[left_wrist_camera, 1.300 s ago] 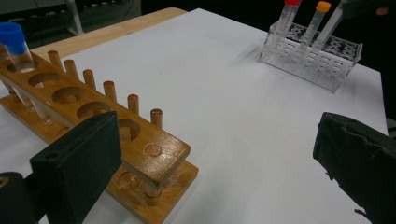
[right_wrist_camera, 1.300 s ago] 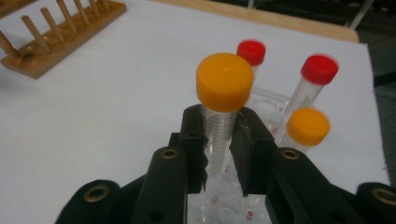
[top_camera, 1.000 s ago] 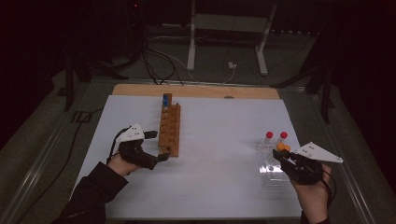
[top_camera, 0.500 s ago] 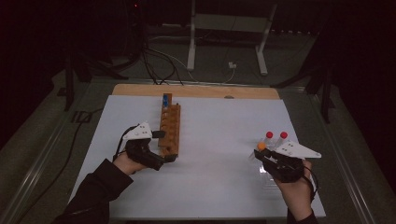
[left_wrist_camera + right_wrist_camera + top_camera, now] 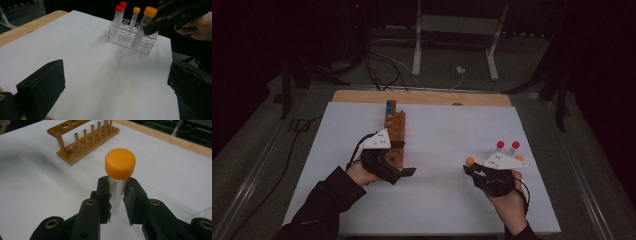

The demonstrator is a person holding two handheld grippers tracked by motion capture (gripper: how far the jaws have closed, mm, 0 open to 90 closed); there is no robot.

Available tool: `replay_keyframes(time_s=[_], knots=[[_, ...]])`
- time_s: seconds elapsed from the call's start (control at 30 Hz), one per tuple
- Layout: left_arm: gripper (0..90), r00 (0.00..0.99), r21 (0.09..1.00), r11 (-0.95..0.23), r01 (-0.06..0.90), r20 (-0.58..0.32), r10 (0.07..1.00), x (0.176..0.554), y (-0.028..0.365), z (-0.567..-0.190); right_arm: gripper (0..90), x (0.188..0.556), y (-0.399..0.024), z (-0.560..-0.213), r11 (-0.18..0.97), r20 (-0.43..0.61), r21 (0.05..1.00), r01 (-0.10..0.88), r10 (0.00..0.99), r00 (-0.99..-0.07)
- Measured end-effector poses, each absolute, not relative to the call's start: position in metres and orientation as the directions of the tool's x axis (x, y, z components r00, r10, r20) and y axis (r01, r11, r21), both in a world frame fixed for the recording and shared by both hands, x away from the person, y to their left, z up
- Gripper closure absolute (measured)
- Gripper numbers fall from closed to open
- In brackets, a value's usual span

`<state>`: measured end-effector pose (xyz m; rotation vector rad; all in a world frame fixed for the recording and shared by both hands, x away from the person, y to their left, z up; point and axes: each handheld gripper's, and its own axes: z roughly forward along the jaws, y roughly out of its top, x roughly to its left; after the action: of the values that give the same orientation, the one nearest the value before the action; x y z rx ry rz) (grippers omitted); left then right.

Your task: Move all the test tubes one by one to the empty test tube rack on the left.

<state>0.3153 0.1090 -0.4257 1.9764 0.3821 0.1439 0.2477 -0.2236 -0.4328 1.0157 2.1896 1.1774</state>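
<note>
Right gripper view: the right hand-held gripper (image 5: 117, 195) clamps an orange-capped tube (image 5: 119, 176) just below its cap, above the white surface (image 5: 37, 185), well apart from the wooden rack (image 5: 85, 138) beyond. High view: the left hand-held gripper (image 5: 404, 159), jaws spread, sits at that rack's near end, while a clear rack (image 5: 130, 35) with red- and orange-capped tubes stands just beside the right hand (image 5: 507, 200)

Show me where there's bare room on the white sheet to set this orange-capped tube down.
Widest free patch: the white sheet between the wooden rack and the clear rack. The strip nearest the person, between the two grippers, is free too. Crowded: around the left gripper beside the wooden rack, and around the right gripper at the clear rack.
</note>
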Motion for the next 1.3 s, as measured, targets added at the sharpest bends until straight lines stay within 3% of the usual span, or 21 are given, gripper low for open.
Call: replay_keyframes(time_s=[0.83, 1.03, 1.3], knots=[[7.0, 0.971, 0.893, -0.418, 0.17, -0.079, 0.226, 0.314, 0.041, -0.421, 75.0, 0.243, -0.195, -0.444, 0.413, -0.039, 0.831, 0.373, 0.712, -0.701], [17.3, 0.975, 0.894, -0.421, 0.155, -0.07, 0.21, 0.313, 0.028, -0.422, 75.0, 0.243, -0.192, -0.445, 0.419, -0.038, 0.829, 0.37, 0.703, -0.71], [44.4, 0.984, 0.893, -0.436, 0.116, -0.044, 0.172, 0.31, 0.016, -0.425, 75.0, 0.243, -0.191, -0.445, 0.423, -0.038, 0.827, 0.371, 0.7, -0.713]])
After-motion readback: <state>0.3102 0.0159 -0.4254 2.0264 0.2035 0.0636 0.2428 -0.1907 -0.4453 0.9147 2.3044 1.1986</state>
